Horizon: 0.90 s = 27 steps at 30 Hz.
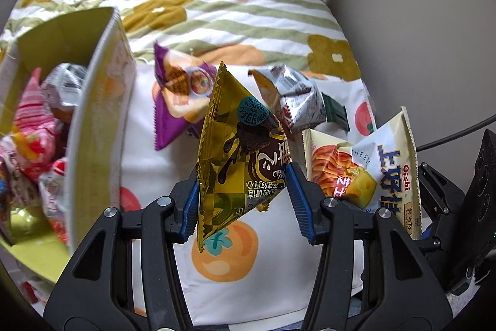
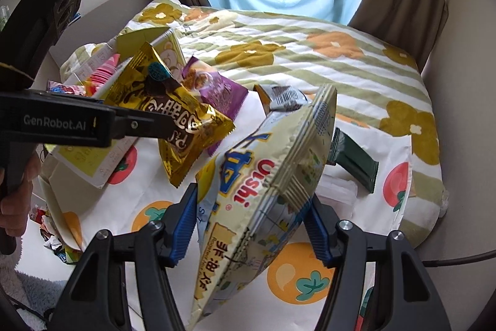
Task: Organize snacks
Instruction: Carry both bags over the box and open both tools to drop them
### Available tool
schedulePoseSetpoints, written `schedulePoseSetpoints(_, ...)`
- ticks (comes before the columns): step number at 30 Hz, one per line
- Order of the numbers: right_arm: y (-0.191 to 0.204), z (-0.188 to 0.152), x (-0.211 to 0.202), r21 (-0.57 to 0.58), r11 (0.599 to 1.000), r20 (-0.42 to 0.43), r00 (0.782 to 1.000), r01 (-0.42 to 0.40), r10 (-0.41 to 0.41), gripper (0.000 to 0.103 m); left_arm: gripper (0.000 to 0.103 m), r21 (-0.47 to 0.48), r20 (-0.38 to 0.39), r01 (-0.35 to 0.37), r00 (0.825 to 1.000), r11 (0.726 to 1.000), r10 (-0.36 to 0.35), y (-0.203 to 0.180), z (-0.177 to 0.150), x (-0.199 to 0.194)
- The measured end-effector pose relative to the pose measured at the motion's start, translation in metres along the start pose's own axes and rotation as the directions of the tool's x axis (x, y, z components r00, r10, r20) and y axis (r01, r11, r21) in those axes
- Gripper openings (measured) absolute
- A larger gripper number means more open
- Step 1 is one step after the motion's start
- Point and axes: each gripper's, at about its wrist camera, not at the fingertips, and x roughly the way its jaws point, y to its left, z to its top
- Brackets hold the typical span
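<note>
Left claw (image 1: 243,194) clamps one gold packet (image 1: 238,157), right claw (image 2: 251,225) one Oishi bag (image 2: 263,200); three packets loose.

Bed (image 2: 310,51) under flowered quilt; fruit-print white cloth (image 2: 148,172) spread over it; on cloth: open yellow box (image 1: 102,120) at 9 o'clock; purple packet (image 1: 173,101), silver packet (image 1: 294,95), dark green packet (image 2: 356,160) toward 12–2 o'clock.

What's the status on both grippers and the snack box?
Left gripper shut on gold chocolate packet, beside yellow box. Right gripper shut on Oishi bag. Purple packet, silver packet loose on bed. Path clear.
</note>
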Motion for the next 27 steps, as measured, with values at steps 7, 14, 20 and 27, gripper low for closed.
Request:
schedulePoseSetpoints(7, 0.012, 0.031, -0.018, -0.049, 0.999, 0.067, 0.997, -0.022, 0.025, 0.059, 0.048, -0.025, 0.102, -0.039, 0.994, 0.999, 0.041, 0.021, 0.019, -0.049)
schedulePoseSetpoints(14, 0.051, 0.087, -0.024, -0.125, 0.992, 0.137, 0.989, -0.03, 0.047, 0.059, 0.048, -0.054, 0.193, -0.06, 0.979, 0.997, 0.069, 0.069, 0.041, -0.095)
schedulePoseSetpoints(20, 0.098, 0.137, -0.01, -0.15, 0.987, 0.157, 0.985, -0.049, 0.073, 0.059, 0.048, -0.094, 0.209, -0.083, 0.973, 0.992, 0.101, 0.14, 0.058, -0.121)
schedulePoseSetpoints(27, 0.153, 0.183, 0.02, -0.137, 0.988, 0.148, 0.985, -0.068, 0.089, 0.059, 0.048, -0.12, 0.178, -0.115, 0.975, 0.986, 0.136, 0.235, 0.078, -0.127)
